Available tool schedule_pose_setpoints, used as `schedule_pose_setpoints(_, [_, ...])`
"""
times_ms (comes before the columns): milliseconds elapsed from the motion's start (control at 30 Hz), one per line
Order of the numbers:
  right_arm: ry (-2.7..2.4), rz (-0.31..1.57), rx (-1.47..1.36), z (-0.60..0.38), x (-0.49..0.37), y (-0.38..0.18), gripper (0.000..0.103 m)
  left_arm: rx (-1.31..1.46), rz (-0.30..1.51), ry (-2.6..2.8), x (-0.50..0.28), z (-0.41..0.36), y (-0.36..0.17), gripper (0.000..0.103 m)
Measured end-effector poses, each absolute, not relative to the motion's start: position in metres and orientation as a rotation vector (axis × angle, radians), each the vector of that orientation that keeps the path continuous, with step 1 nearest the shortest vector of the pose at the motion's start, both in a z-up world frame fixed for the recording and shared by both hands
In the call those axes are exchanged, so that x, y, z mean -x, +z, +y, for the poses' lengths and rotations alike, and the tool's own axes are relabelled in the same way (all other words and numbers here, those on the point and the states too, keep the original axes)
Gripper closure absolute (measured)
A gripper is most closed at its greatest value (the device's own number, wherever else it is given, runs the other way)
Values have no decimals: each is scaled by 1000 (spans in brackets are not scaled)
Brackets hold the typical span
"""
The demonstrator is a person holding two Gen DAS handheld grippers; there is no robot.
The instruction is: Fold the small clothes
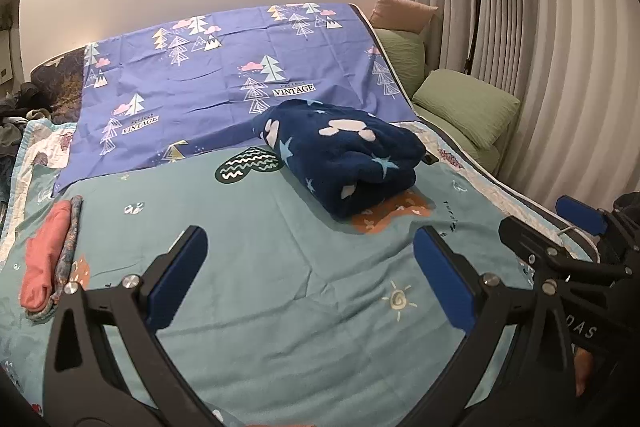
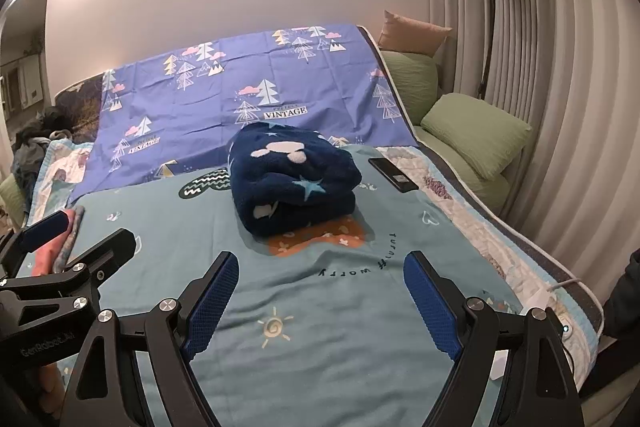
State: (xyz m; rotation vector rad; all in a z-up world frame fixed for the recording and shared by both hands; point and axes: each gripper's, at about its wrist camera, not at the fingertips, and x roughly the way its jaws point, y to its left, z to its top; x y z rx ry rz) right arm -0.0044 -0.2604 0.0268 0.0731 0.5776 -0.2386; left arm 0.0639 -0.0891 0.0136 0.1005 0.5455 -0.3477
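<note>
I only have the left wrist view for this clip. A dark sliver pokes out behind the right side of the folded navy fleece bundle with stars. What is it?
Observer: A flat black phone, lying on the teal printed sheet just right of the folded navy fleece bundle, with a gap between them.
Operator: I see the right gripper only from the side. Are its jaws open?
Observer: Yes, the right gripper has its jaws wide apart and holds nothing.
Operator: Anything by the bed's right edge?
Observer: What looks like a white power adapter with a small lit dot.
</note>
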Motion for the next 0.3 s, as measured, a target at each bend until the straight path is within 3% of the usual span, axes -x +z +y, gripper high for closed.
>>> schedule_pose_setpoints(300, [-241,579,-73,-260,5,26,16,-112,551,-342,-61,-92,12,1])
